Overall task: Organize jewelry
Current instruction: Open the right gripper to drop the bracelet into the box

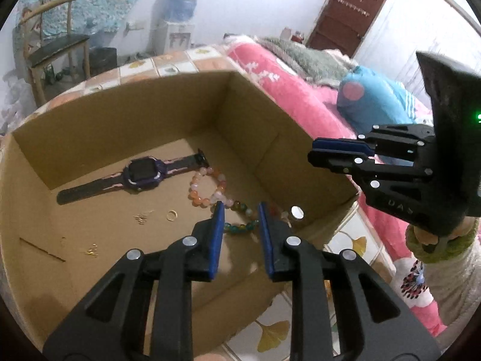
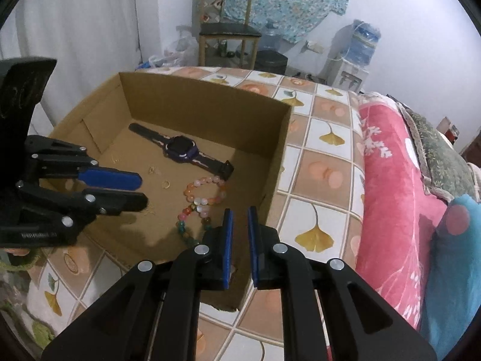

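Note:
An open cardboard box (image 1: 90, 126) (image 2: 210, 102) sits on the tiled table. Inside lie a purple smartwatch (image 1: 141, 174) (image 2: 182, 150), a pink-orange bead bracelet (image 1: 207, 186) (image 2: 207, 191), a multicoloured bead bracelet (image 1: 243, 225) (image 2: 188, 222), a gold ring (image 1: 171, 215) (image 2: 165, 184) and small gold pieces (image 1: 141, 218) (image 2: 153, 171). My left gripper (image 1: 240, 207) (image 2: 142, 191) hovers over the box's near side, open and empty. My right gripper (image 2: 239, 210) (image 1: 312, 156) is above the box's right wall, jaws slightly apart, empty.
The table (image 2: 327, 162) has a ginkgo-leaf tile cloth. A pink blanket (image 2: 390, 180) and a blue cushion (image 1: 372, 99) lie to the right. A wooden chair (image 2: 225, 30) and a water dispenser (image 2: 357, 57) stand at the back wall.

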Tool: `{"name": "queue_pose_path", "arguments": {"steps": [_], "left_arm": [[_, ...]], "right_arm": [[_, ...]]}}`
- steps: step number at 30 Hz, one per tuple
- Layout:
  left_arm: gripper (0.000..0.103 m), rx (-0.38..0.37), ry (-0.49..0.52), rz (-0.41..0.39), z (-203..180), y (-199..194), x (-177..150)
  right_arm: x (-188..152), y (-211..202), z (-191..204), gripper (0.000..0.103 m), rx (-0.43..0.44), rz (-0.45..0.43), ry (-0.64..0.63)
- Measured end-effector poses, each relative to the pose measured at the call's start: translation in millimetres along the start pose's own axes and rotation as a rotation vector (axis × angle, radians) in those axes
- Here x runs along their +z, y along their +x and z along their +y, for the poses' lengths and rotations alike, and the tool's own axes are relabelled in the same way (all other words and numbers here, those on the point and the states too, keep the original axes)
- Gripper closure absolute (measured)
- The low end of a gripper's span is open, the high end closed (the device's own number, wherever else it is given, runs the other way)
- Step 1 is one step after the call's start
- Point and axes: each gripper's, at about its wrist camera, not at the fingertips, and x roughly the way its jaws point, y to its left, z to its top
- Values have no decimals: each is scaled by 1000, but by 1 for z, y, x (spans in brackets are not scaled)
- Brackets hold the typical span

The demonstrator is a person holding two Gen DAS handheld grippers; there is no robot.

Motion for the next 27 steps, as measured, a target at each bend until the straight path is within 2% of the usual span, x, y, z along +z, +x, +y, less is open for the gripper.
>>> {"name": "queue_pose_path", "arguments": {"steps": [3, 5, 7, 10, 15, 17, 22, 25, 27], "left_arm": [[81, 50, 10, -59, 2, -25, -3], [81, 139, 44, -93, 2, -40, -7], [81, 283, 106, -109, 2, -50, -13], [81, 404, 171, -70, 4, -52, -23], [81, 508, 236, 44, 8, -37, -36], [81, 493, 235, 60, 11, -35, -41], [83, 419, 150, 105, 24, -40, -42], [83, 349, 84, 137, 35, -45, -46], [84, 323, 77, 148, 35, -48, -51]], "right_arm": [[-2, -9, -2, 92, 22, -15, 25], [-2, -11, 2, 92, 70, -15, 34], [-3, -9, 11, 92, 144, 3, 33], [-2, 4, 25, 92, 251, 50, 46], [-3, 36, 35, 92, 408, 196, 131], [-3, 38, 34, 92, 419, 215, 142], [-8, 37, 40, 91, 446, 274, 127], [-13, 31, 51, 85, 432, 291, 65], [-17, 28, 59, 84, 436, 302, 31]]}}
